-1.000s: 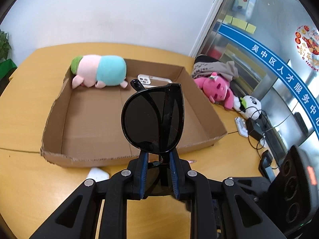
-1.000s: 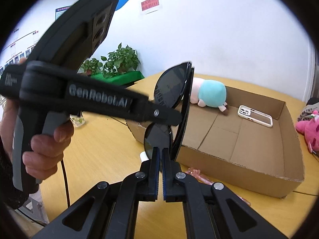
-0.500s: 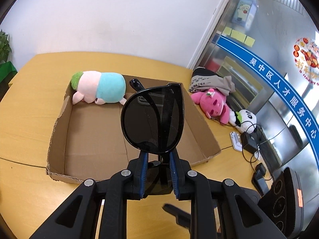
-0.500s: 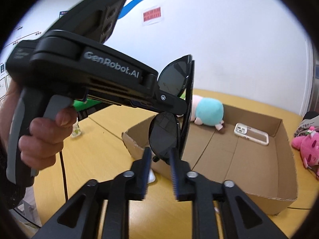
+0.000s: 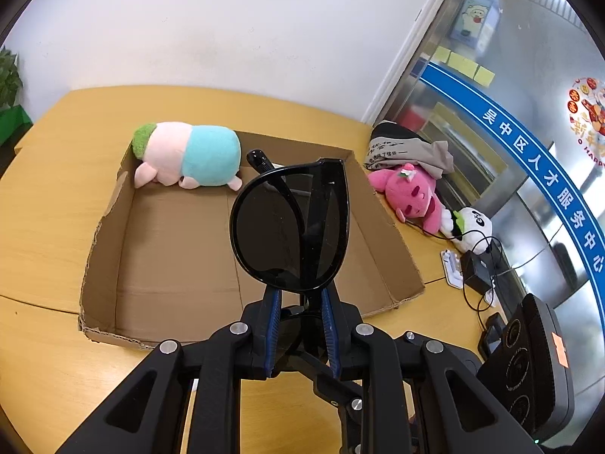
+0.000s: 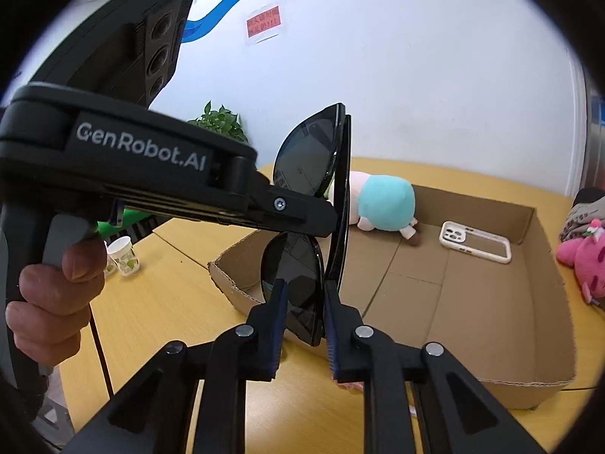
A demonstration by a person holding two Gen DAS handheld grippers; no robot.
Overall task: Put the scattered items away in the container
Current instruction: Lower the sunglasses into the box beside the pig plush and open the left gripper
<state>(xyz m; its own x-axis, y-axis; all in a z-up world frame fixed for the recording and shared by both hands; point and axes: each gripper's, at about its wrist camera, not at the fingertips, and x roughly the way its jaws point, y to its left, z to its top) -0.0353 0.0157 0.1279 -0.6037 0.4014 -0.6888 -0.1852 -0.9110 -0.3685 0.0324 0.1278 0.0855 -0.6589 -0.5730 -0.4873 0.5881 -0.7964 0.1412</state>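
Observation:
My left gripper (image 5: 300, 295) is shut on folded black sunglasses (image 5: 289, 227) and holds them upright in the air above the near side of the open cardboard box (image 5: 113, 234). In the right wrist view the sunglasses (image 6: 302, 272) stand between my right gripper's (image 6: 302, 291) parted fingers, which flank the lower lens with a small gap. The left gripper (image 6: 298, 219) pinches the sunglasses from the left there. Inside the box (image 6: 537, 325) lie a pink and teal plush (image 5: 189, 155) and a white phone case (image 6: 474, 242).
A pink plush (image 5: 410, 195), a panda toy (image 5: 472, 227) and folded grey clothing (image 5: 408, 149) lie on the wooden table right of the box, with cables and a charger (image 5: 476, 268). A paper cup (image 6: 123, 255) stands at the left. Something pink lies under my right gripper.
My right gripper, shut on the sunglasses a second ago, has opened. Both grippers have risen and pulled back from the box, the sunglasses staying in the left gripper.

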